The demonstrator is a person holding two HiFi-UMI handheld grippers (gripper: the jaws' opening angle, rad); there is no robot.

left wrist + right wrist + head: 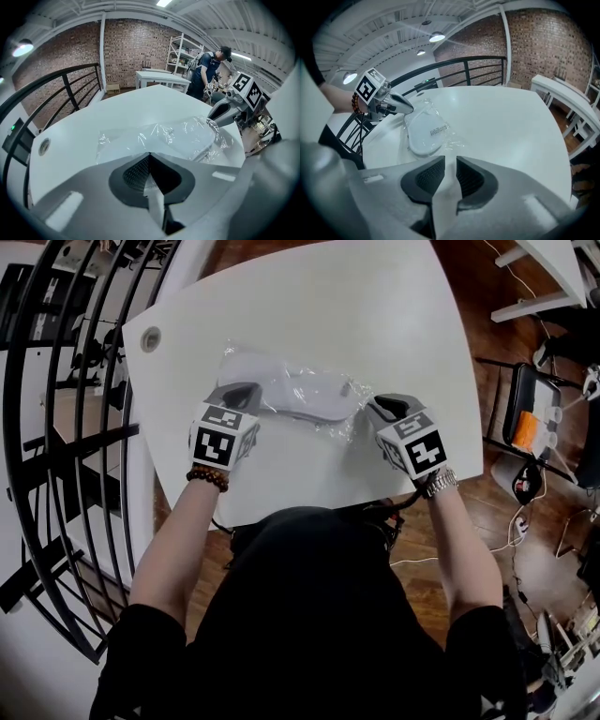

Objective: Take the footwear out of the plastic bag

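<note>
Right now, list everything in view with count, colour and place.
table: one, white, centre.
plastic bag: one, clear, on the table between the grippers.
footwear: white, count unclear, inside the bag.
railing: one, black, beside the table.
bystander: one, dark clothes, beyond the table.
left gripper: one, grey, shut, at the bag's left end.
right gripper: one, grey, open and empty, at the bag's right end.
bracelet: one, brown, left wrist.
watch: one, silver, right wrist.

The bag (345, 395) was clear, glossy, crinkled plastic over smooth, matt white footwear (305, 390). The table (375, 306) was smooth and white with a faint sheen, the floor (473, 277) polished wood, the railing (464, 60) black metal, the wall (136, 42) rough brick
</note>
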